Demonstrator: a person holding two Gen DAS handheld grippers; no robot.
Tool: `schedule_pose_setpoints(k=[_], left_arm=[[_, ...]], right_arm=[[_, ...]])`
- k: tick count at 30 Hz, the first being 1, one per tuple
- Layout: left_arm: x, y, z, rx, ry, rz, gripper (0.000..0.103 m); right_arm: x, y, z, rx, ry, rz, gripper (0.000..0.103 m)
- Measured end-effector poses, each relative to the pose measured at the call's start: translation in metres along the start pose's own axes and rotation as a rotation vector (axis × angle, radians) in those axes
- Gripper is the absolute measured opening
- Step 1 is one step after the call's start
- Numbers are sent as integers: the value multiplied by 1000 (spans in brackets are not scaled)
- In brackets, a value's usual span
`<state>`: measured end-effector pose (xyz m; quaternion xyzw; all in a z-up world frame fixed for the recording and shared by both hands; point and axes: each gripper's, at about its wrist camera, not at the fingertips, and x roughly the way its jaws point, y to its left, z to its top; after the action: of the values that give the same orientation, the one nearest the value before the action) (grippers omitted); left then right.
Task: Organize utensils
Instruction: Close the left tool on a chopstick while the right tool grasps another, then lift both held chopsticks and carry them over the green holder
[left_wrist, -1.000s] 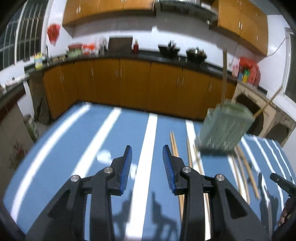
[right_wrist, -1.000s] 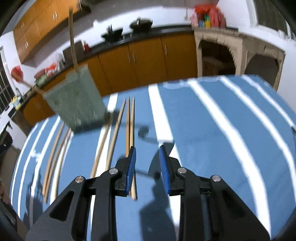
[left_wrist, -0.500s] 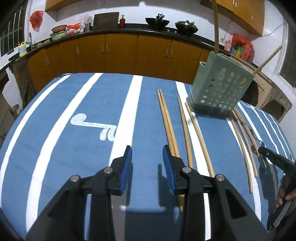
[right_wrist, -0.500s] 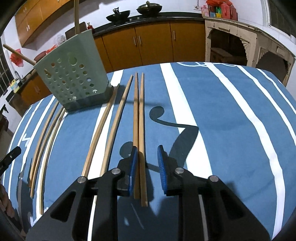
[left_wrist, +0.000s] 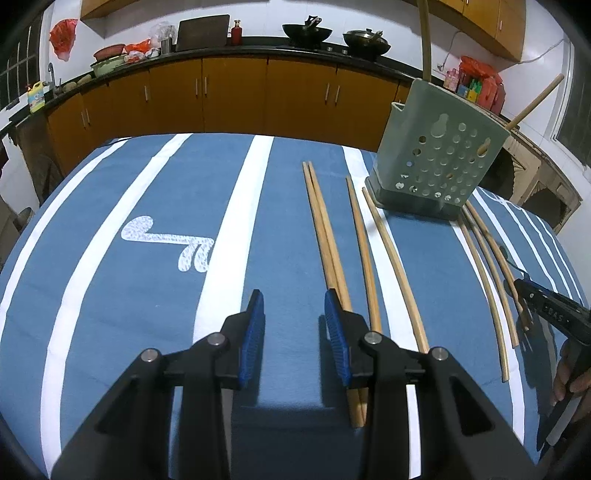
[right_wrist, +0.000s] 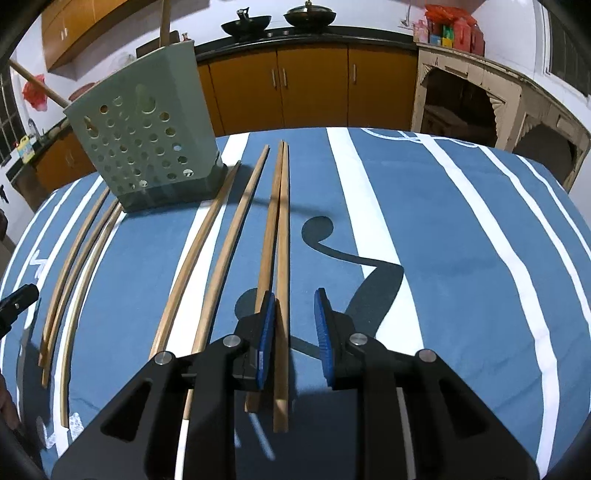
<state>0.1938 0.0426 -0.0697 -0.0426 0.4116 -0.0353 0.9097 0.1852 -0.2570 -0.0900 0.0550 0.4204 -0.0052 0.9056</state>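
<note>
The right gripper hangs spread around one long wooden chopstick lying on the blue striped tablecloth. The left gripper is spread, empty. The perforated green plastic holder stands beyond.

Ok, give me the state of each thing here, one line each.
Left gripper: open, empty, above the cloth.
Right gripper: open, straddling one chopstick of the touching pair.
Utensil holder: upright, two sticks inside.
Loose chopsticks: flat on the tablecloth, outside the holder.
</note>
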Motion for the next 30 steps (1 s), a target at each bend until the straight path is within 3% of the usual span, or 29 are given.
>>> schedule_pose_setpoints(k=[2,10,12,17,23,30], left_arm=[[0,0,0,-1,1,-4,35],[3,-8,-2,17,17,-52,34],[6,-13,-3,34,25,-55,29],[14,-26,-5,88,37,-12,22],[20,-14,-1,67,46,46,17],[17,-6,-3,60,46,38,17]], right_arm=[[0,-4,1,11,-1,-31,9],[-6,-47,-4,139,-14,-83,8],[-6,-47,-4,133,-15,-84,8],[-8,-46,-6,120,-20,-93,8],[-7,-44,-6,112,-23,-95,8],[-13,-43,-14,99,-23,-62,8]])
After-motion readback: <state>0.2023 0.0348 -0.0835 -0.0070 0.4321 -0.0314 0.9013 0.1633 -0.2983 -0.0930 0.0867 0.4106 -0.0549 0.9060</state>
